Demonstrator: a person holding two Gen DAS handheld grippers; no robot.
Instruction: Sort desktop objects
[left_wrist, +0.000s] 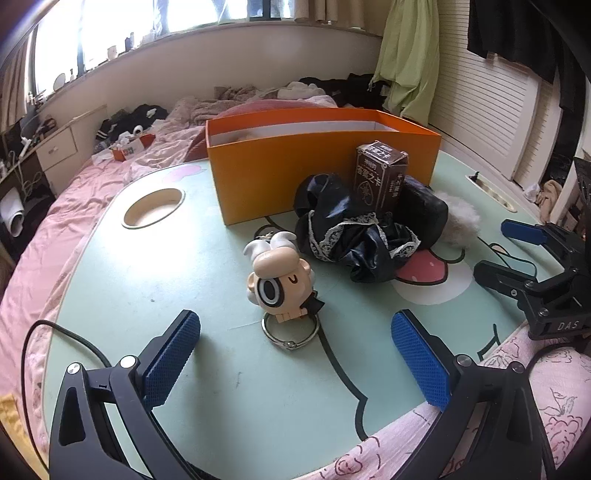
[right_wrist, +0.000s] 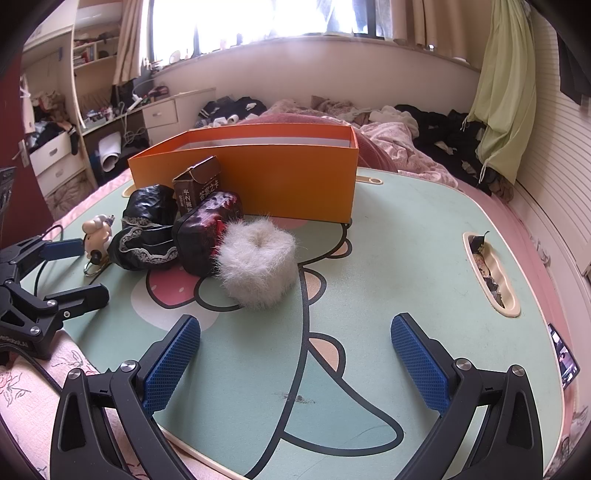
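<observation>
The figurine (left_wrist: 280, 284) lies on the worktop (left_wrist: 147, 295) just ahead of the left tool (left_wrist: 295, 354), centred between its released fingers, while the right tool (right_wrist: 295, 362), also released, faces the fluffy white cuff (right_wrist: 258, 262) slightly left of centre.

Both wrist views look low across the counter (left_wrist: 155, 295) toward the orange box (left_wrist: 295, 166), left from its near-left, right from near-right; both share the box.
</observation>
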